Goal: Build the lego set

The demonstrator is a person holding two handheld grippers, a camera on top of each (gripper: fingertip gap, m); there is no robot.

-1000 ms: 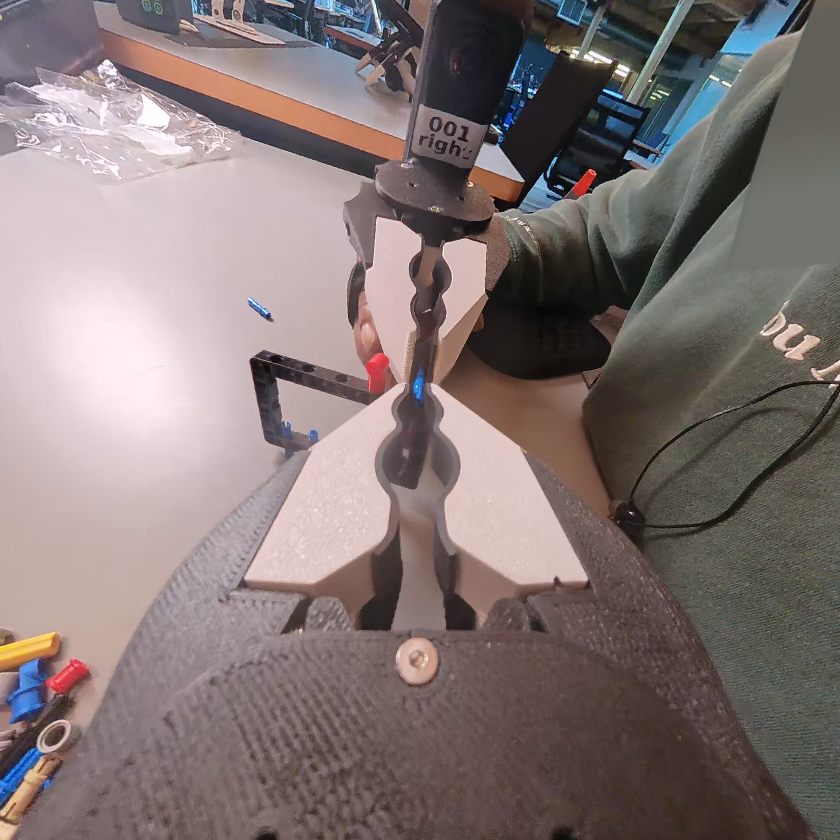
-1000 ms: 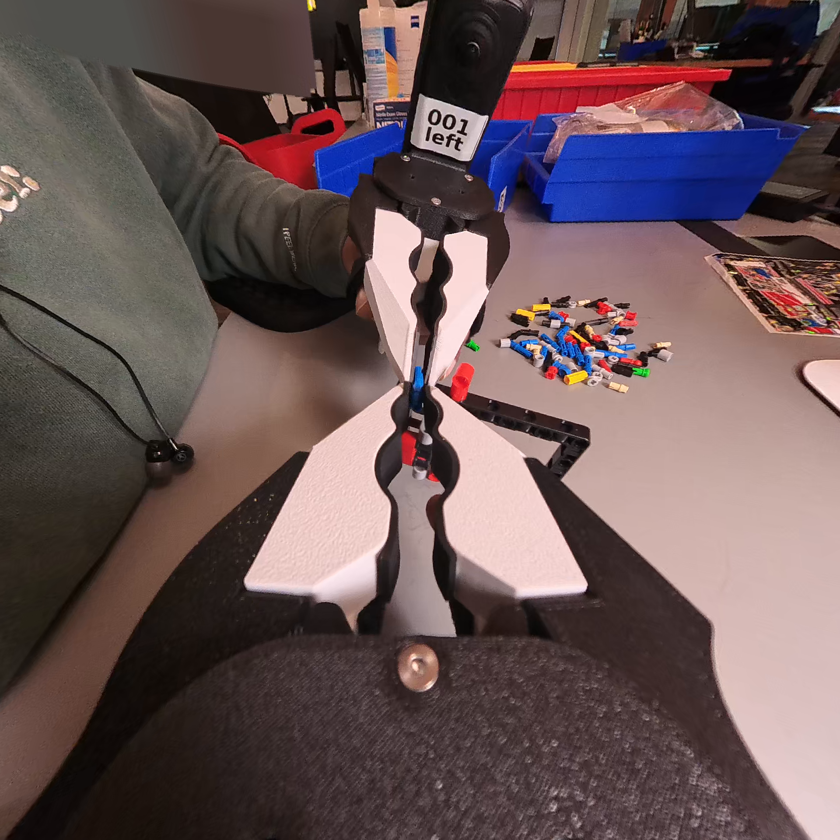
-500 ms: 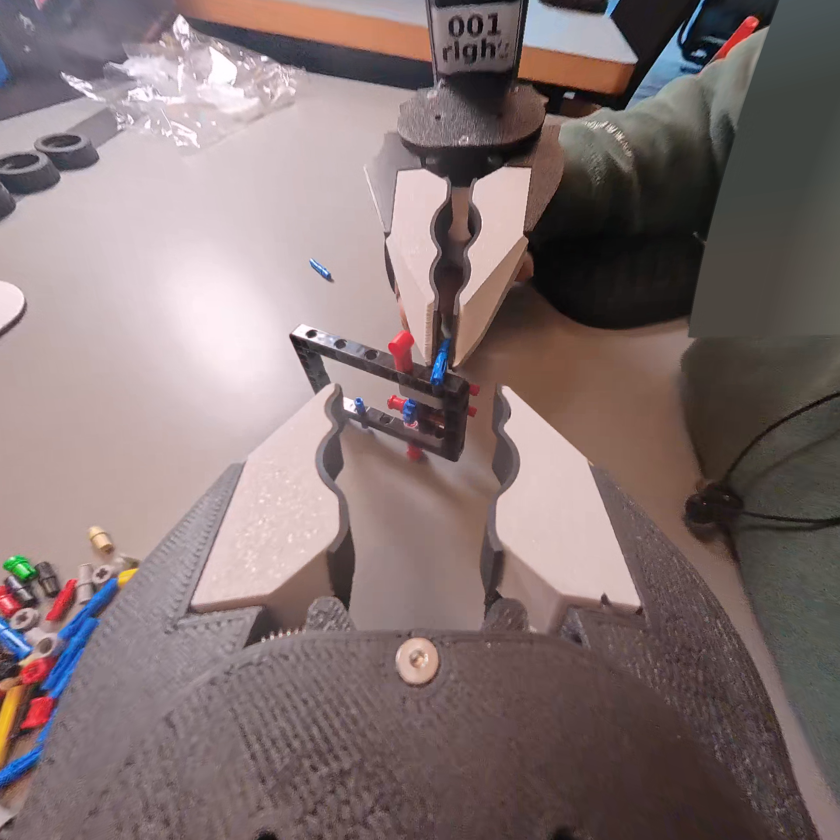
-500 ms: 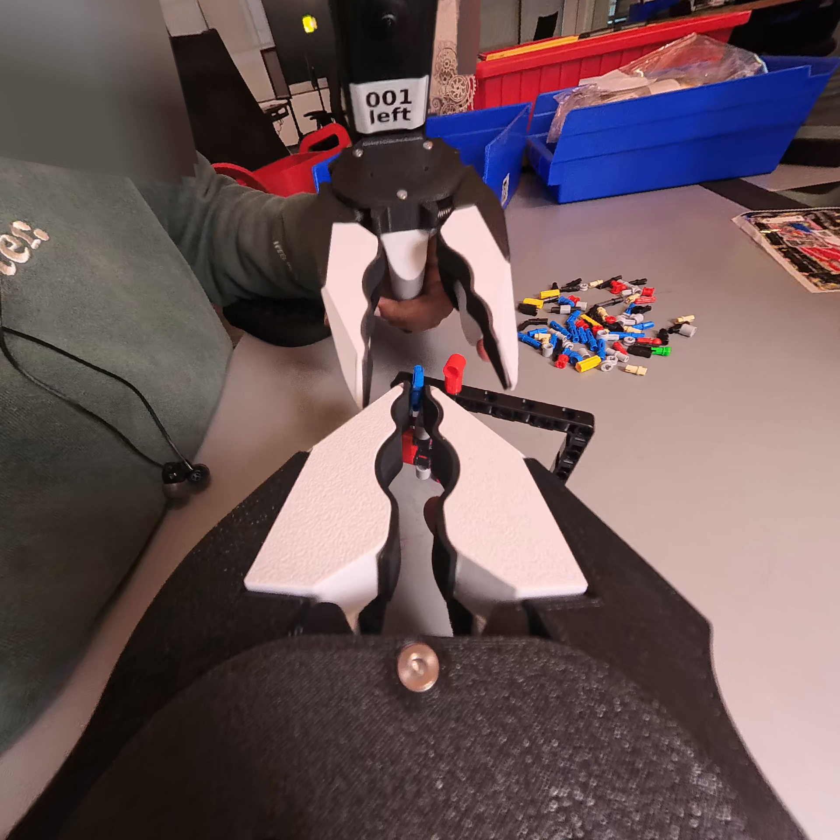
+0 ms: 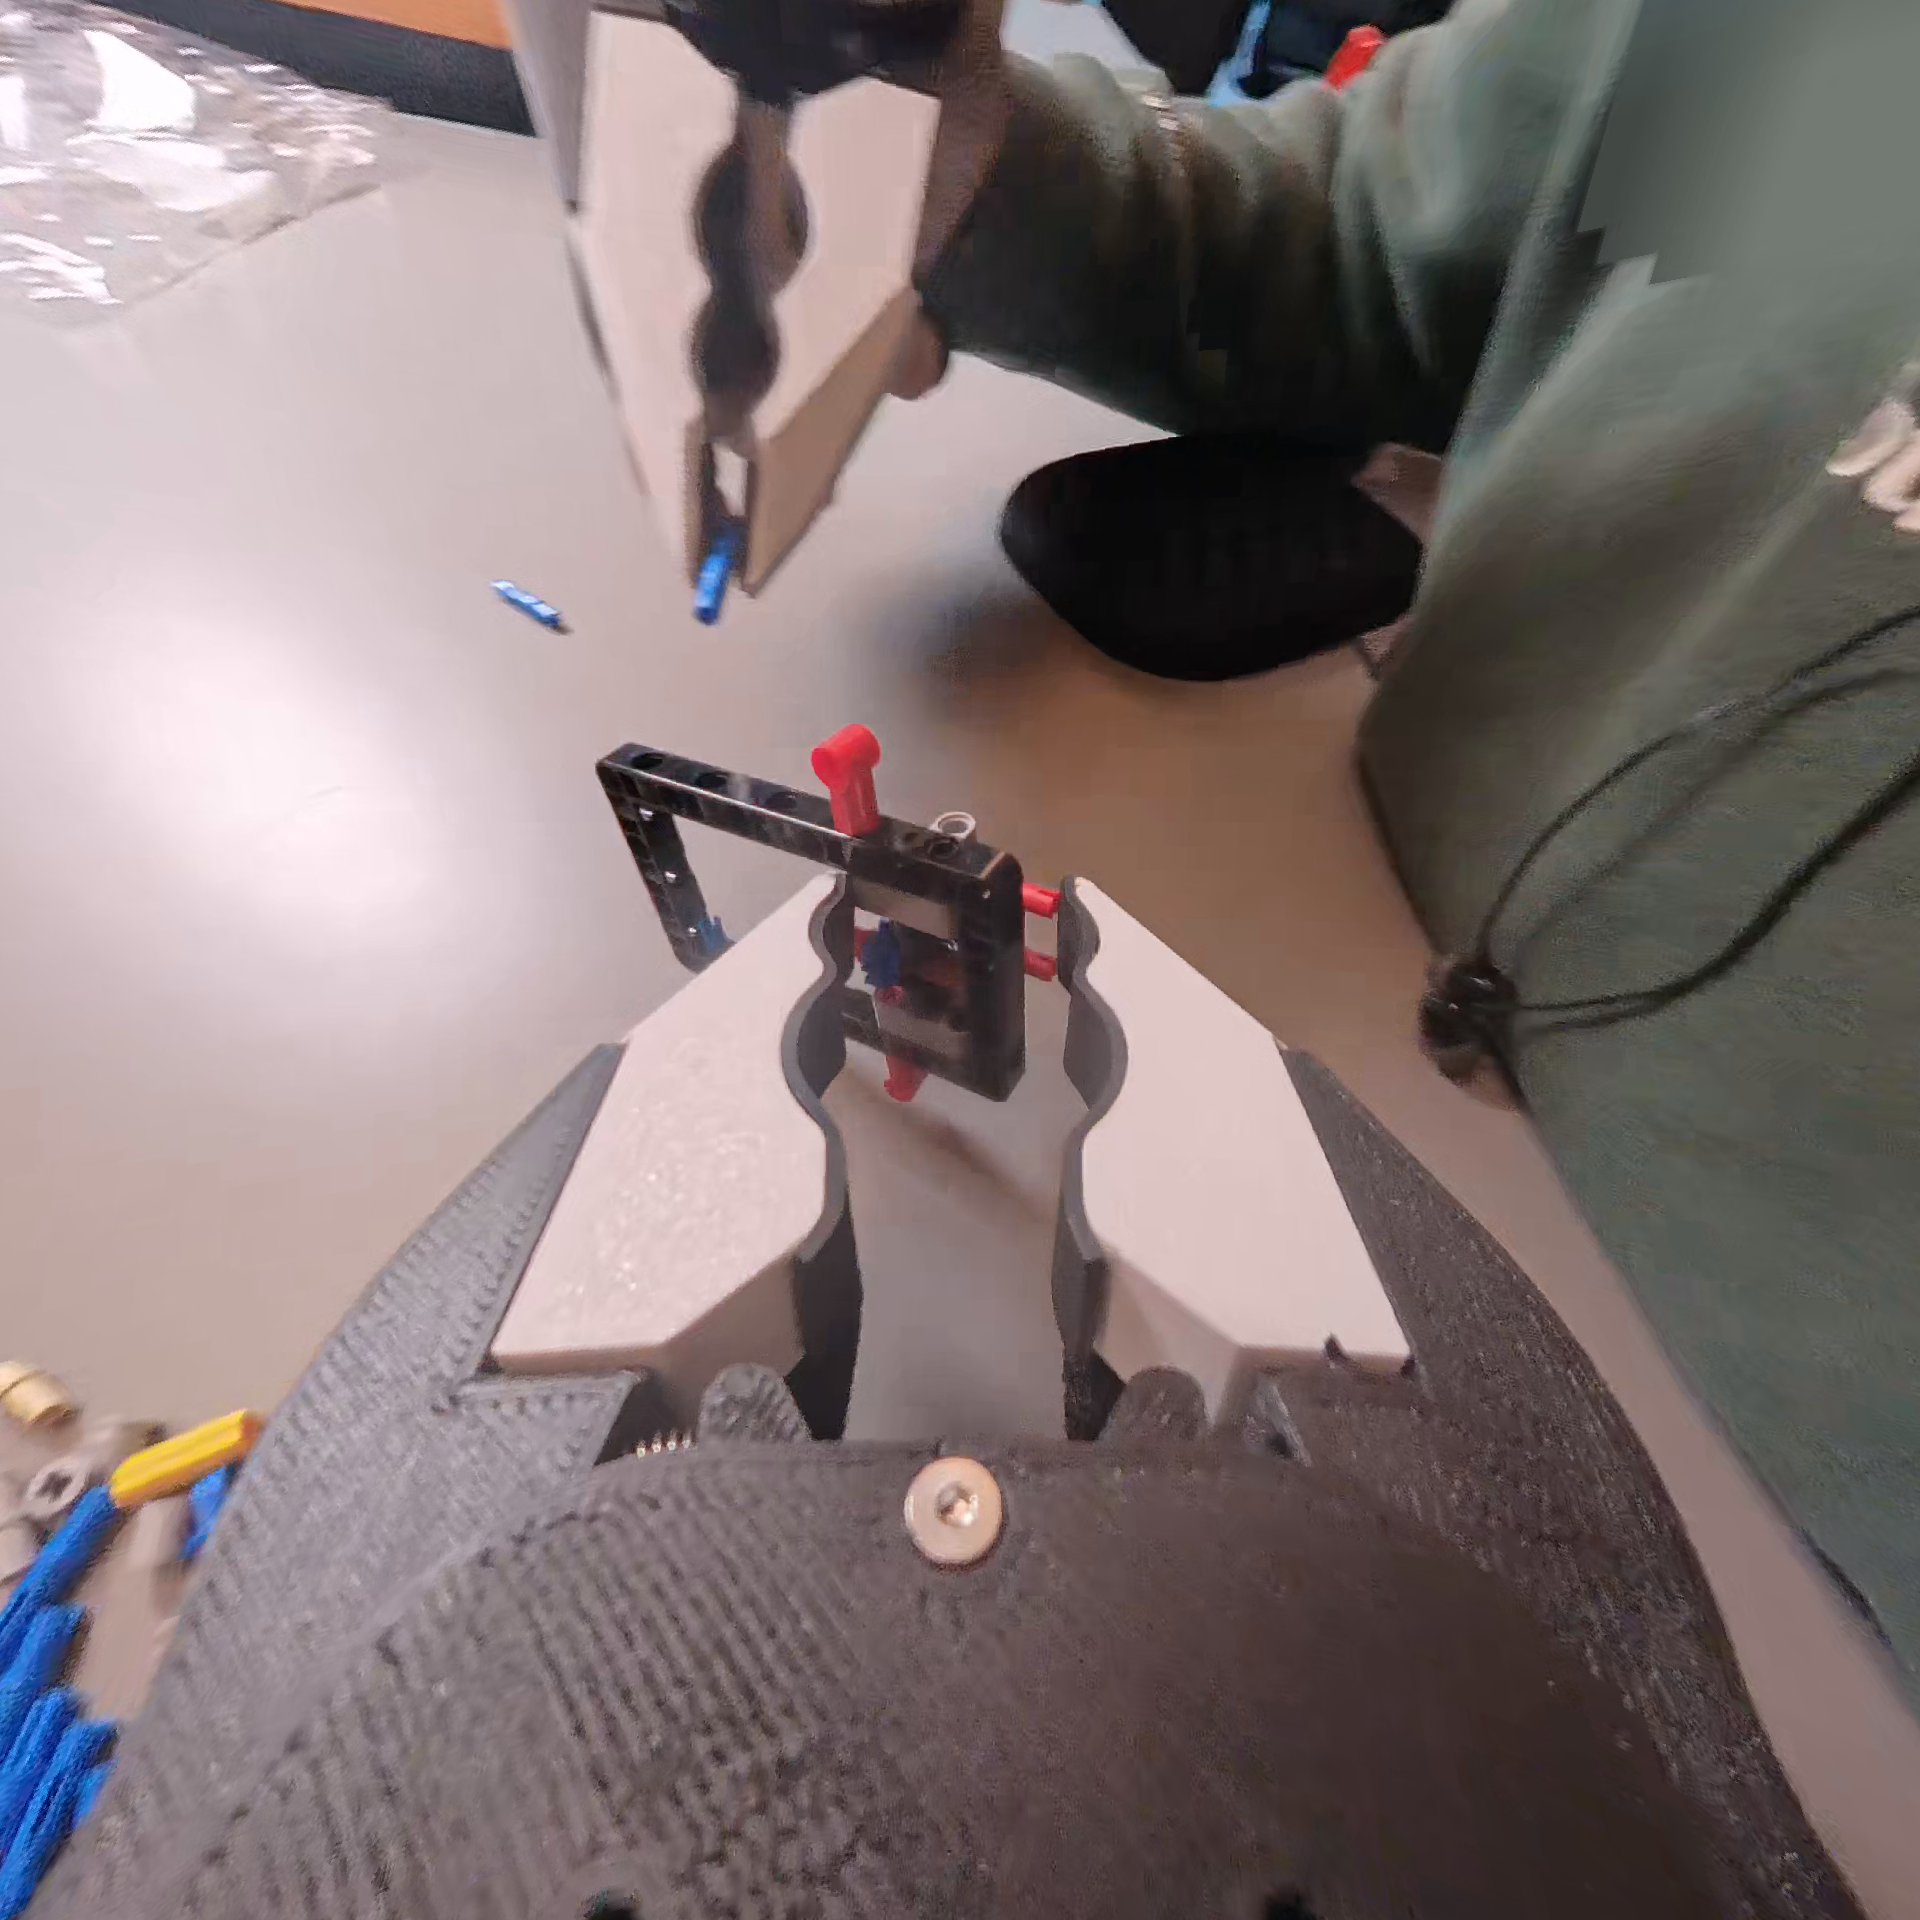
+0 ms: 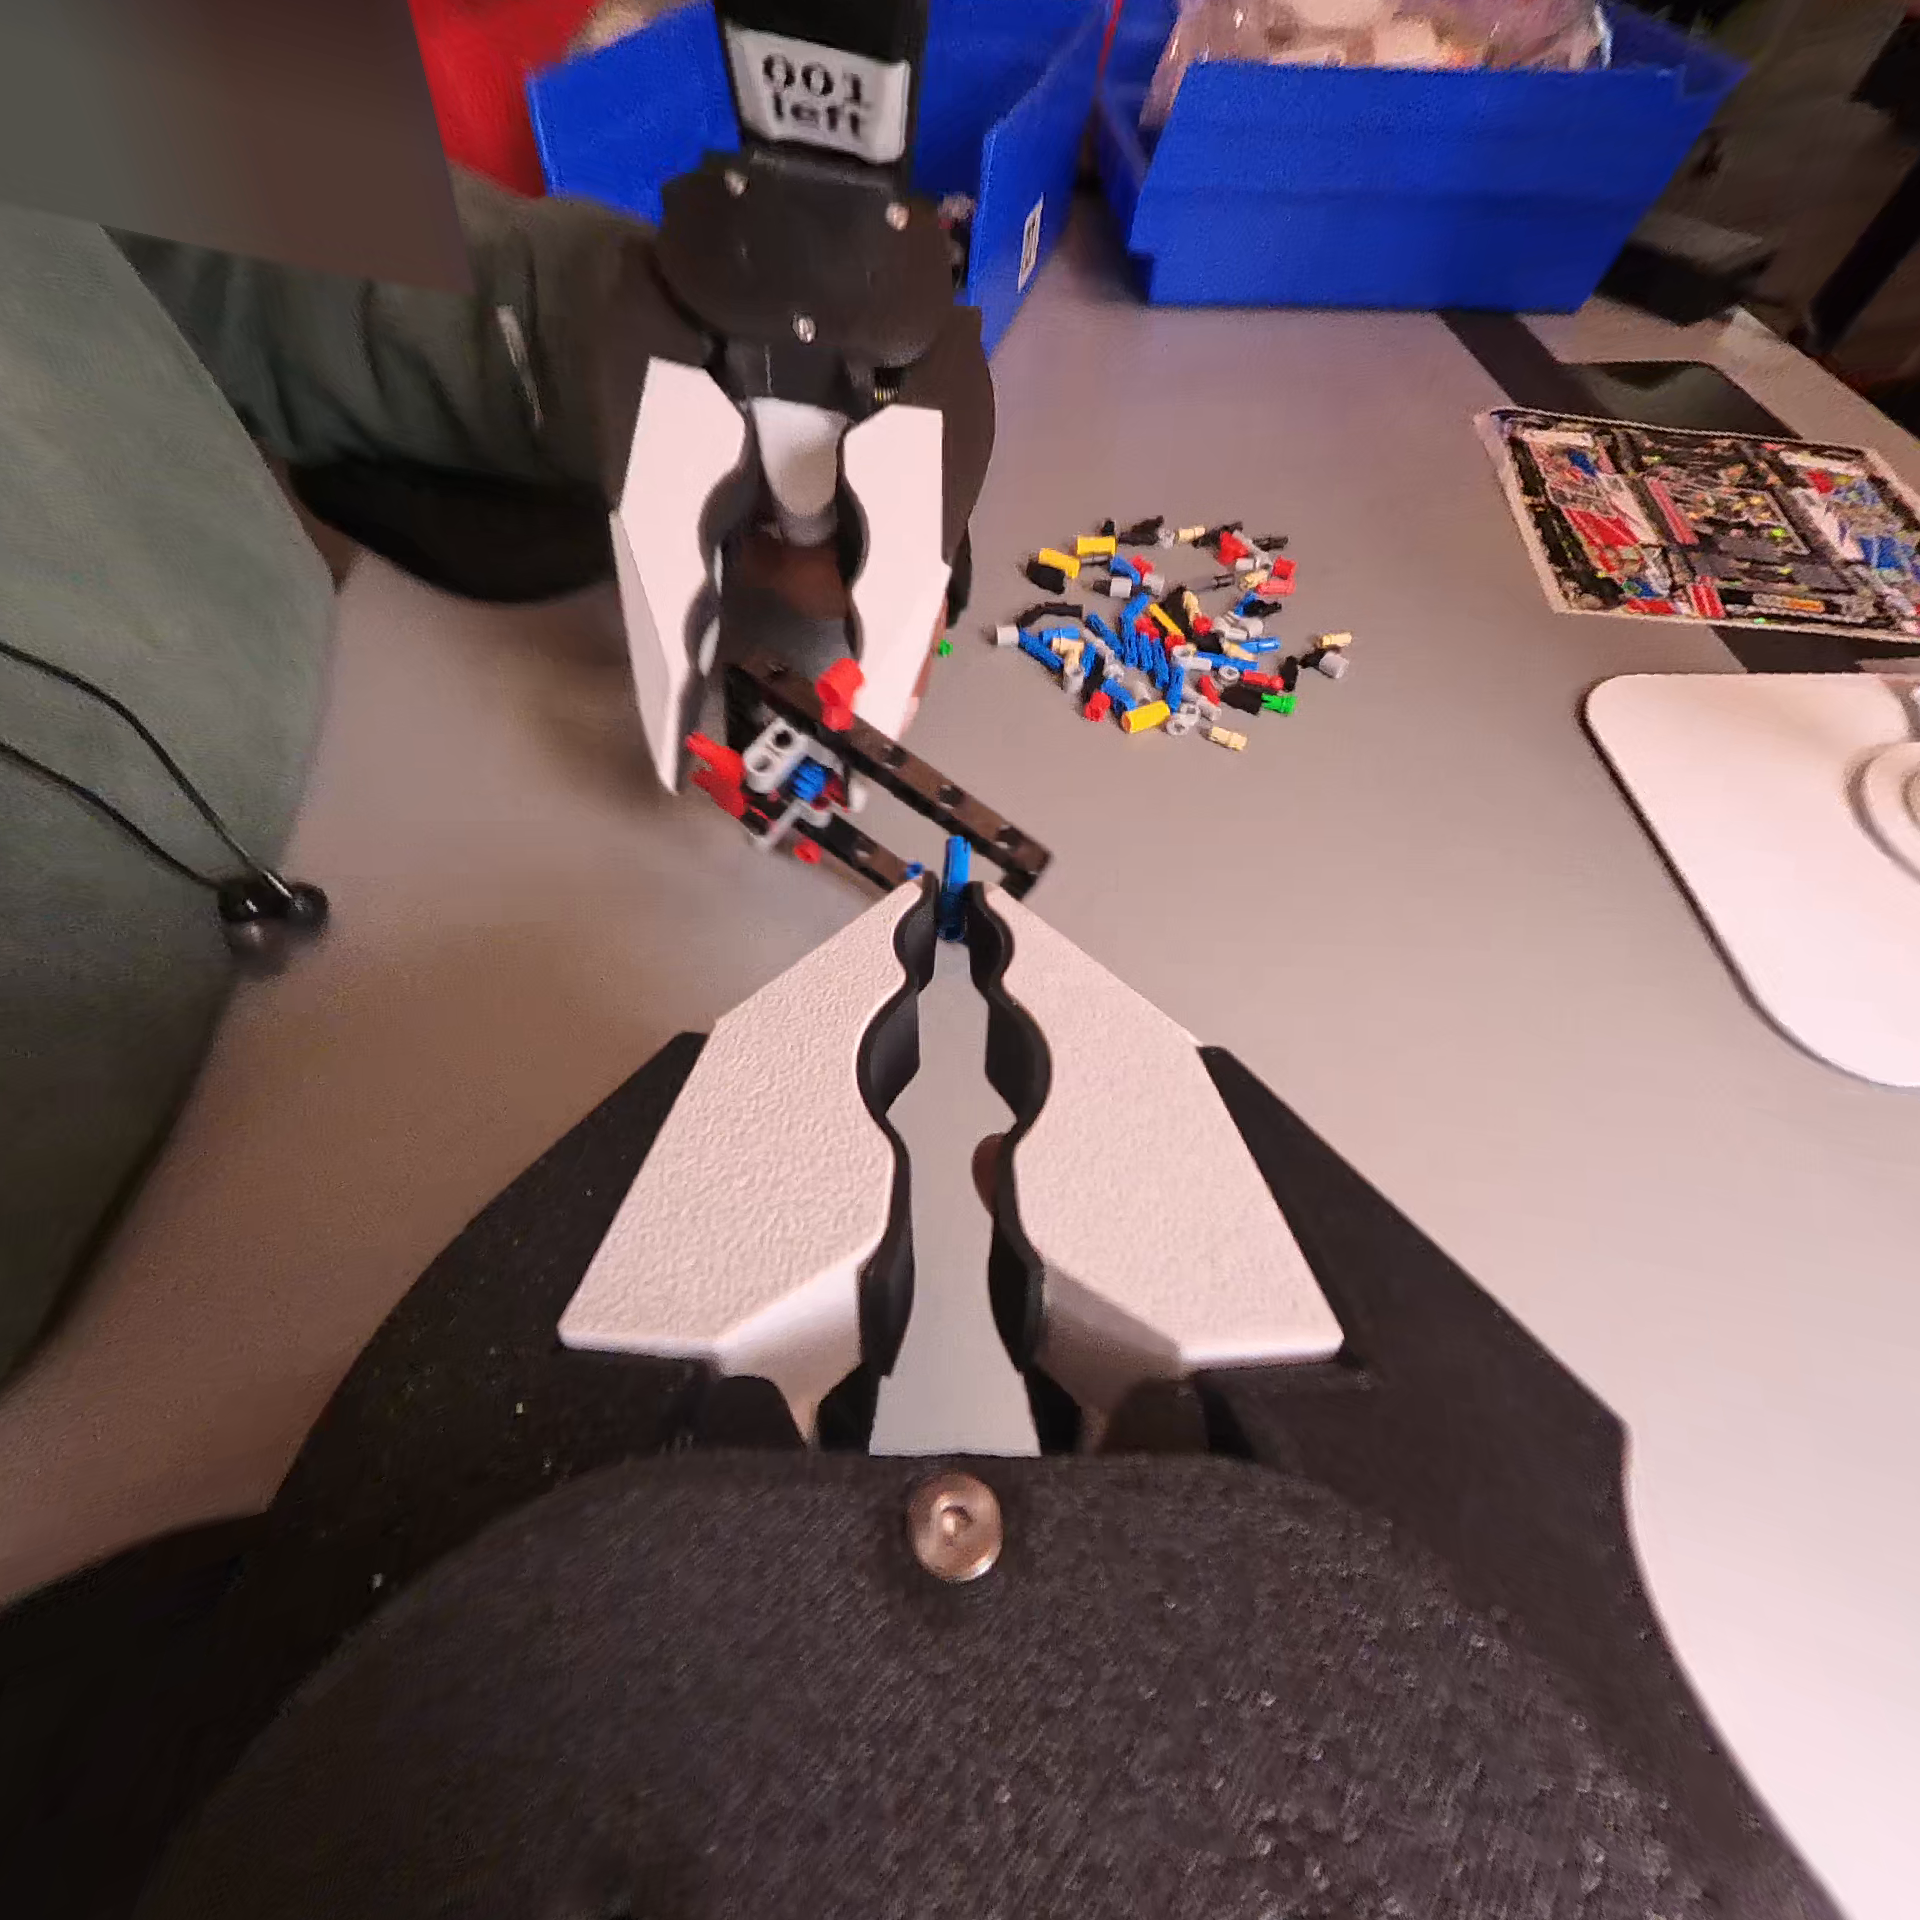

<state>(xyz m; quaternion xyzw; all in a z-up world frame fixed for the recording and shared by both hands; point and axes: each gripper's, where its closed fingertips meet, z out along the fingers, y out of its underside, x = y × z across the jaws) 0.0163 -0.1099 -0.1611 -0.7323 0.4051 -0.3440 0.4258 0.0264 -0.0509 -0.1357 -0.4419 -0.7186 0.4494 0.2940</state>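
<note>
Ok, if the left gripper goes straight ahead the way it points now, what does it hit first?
Most likely the black frame: its near end already stands between the open left gripper's fingers, so the frame's red pegs and crossbars come first. Depth is hard to judge; the table lies beyond.

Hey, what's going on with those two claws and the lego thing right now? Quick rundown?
Left gripper open, straddling the black frame. Right gripper shut on a blue pin, held clear of the frame. Nothing visibly in the way.
</note>
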